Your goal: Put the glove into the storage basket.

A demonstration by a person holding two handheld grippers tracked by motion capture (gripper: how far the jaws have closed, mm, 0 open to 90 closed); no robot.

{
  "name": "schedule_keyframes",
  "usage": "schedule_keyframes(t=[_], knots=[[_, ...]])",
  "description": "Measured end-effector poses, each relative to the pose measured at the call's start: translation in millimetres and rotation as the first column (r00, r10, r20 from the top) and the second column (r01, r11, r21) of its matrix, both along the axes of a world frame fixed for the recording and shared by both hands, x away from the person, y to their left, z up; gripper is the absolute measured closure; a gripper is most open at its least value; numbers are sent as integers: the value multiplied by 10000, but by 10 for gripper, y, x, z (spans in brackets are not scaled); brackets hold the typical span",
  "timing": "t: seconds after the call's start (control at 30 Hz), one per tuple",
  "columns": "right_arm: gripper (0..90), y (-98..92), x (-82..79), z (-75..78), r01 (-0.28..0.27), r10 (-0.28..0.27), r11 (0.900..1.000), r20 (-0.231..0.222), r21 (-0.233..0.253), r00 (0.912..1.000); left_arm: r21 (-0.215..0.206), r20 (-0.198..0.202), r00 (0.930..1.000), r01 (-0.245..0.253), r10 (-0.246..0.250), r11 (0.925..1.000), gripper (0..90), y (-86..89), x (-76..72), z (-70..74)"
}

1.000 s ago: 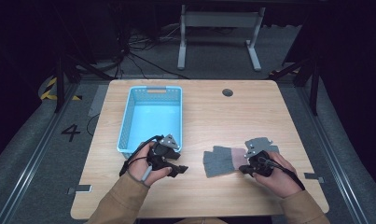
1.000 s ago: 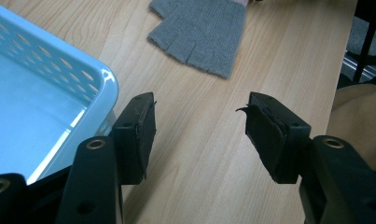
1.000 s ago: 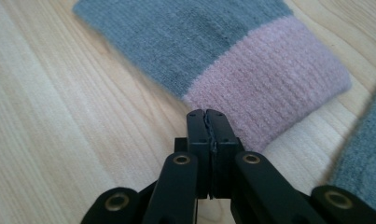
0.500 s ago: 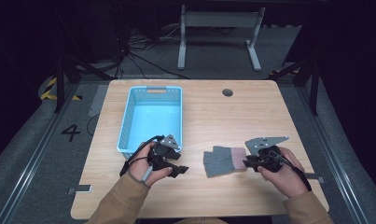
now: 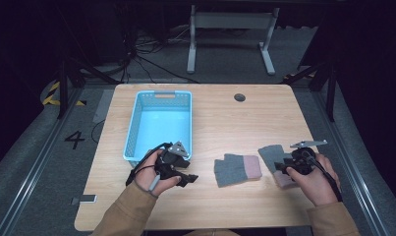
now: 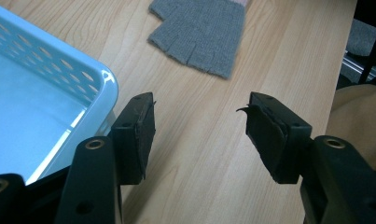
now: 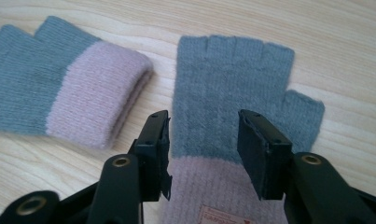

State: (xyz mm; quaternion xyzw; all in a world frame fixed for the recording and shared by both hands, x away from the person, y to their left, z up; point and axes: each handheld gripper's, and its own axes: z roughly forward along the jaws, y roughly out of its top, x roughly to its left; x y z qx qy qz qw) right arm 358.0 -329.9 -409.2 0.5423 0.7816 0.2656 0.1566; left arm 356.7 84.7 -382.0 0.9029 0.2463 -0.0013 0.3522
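From above, two grey knitted fingerless gloves with pink cuffs lie on the pale wooden table [image 5: 220, 123]: one glove [image 5: 237, 170] near the front middle, the other glove [image 5: 272, 158] just right of it, partly under the right gripper [image 5: 284, 167]. The right gripper view adds detail: its jaws stand apart, astride that glove's grey-pink border, gripping nothing, a label at the cuff. The left gripper [image 6: 199, 135], beside the light blue perforated plastic basket [image 5: 158, 127], is wide open and empty.
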Motion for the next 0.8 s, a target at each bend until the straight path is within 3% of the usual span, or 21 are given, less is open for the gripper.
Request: schedule_keyframes(t=[0.2,0.3,0.43,0.5,0.53,0.6,0.73,0.8], knots=[[524,-11,11,-28,115,-112,9999,-399,66,9991,-3,11,10000,-19,19,10000,432,-3,-8,-1],[510,-36,45,-77,499,-517,9983,-585,-314,9969,45,7,10000,9,-9,10000,432,-6,-6,-6],[507,-76,77,-123,849,-887,9938,-504,-723,9948,70,-19,10000,10,-10,10000,432,-8,-5,-10],[520,-89,106,-162,932,-988,9923,-670,-818,9929,123,-29,10000,19,-18,9999,433,-9,-2,-17],[534,-80,144,-210,941,-1023,9922,-1023,-821,9895,142,-58,10000,33,-32,9999,433,-10,-1,-20],[543,-74,160,-225,993,-1080,9918,-1126,-805,9877,131,-58,10000,7,-6,9999,432,-19,-3,-29],[653,-31,195,-215,945,-1083,9898,-1317,-1065,9854,157,-87,10000,26,-25,9999,432,-25,-6,-32],[772,-2,206,-212,658,-805,9913,-1295,-1139,9883,184,-61,10000,6,-5,9998,433,-28,-12,-33]])
